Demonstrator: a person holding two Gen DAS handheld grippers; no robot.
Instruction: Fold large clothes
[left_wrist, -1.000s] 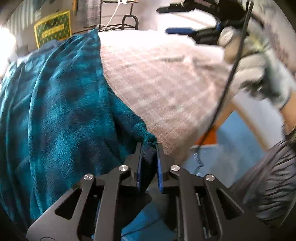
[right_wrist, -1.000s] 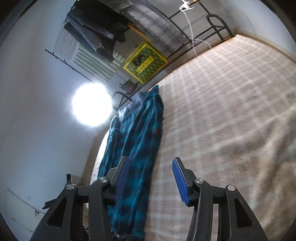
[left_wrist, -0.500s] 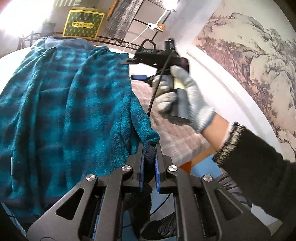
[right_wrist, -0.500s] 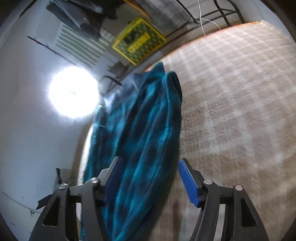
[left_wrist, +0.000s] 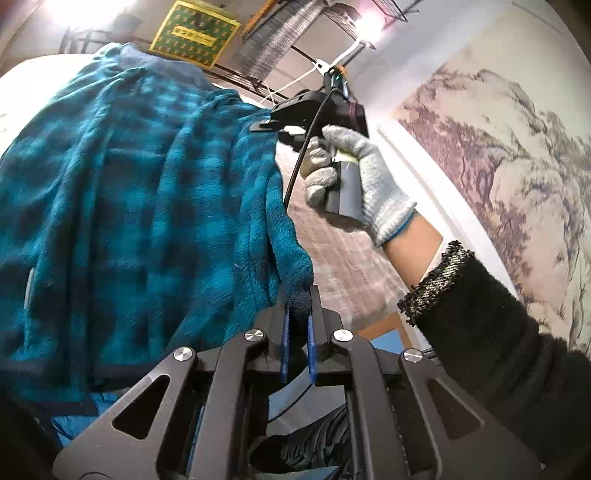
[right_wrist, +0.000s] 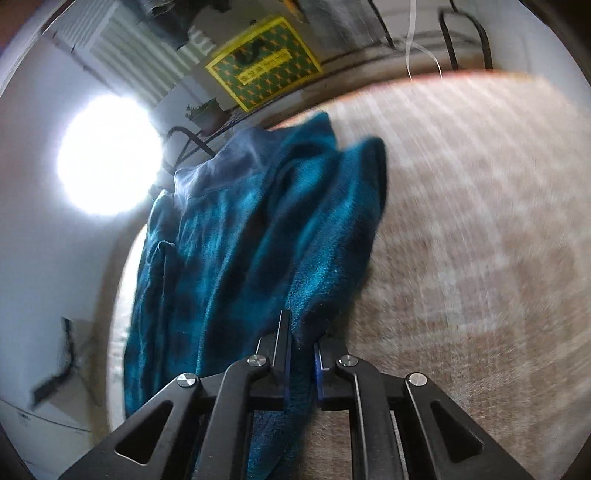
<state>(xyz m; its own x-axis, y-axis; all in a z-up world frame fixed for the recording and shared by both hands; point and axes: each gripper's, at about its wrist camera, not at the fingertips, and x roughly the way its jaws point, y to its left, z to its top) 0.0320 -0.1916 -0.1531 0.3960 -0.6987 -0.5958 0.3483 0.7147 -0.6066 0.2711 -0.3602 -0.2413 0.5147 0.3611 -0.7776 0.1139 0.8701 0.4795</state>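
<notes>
A large teal plaid fleece garment (left_wrist: 147, 206) lies on a bed with a beige checked cover (left_wrist: 343, 258). My left gripper (left_wrist: 298, 317) is shut on a corner of the garment at its near right edge. In the right wrist view the garment (right_wrist: 258, 229) lies long on the cover (right_wrist: 461, 221), and my right gripper (right_wrist: 300, 354) is shut on its right edge. The right gripper with its gloved hand (left_wrist: 354, 173) shows in the left wrist view, farther along the same edge.
A yellow-green patterned box (right_wrist: 262, 62) and a black metal rack (left_wrist: 295, 48) with hanging clothes stand behind the bed. A bright lamp (right_wrist: 107, 155) glares at the left. A wall painting (left_wrist: 517, 166) is on the right.
My right gripper moved onto the garment's right edge and shut on it; it was open before. My left gripper kept its hold and swung its view up along the bed.
</notes>
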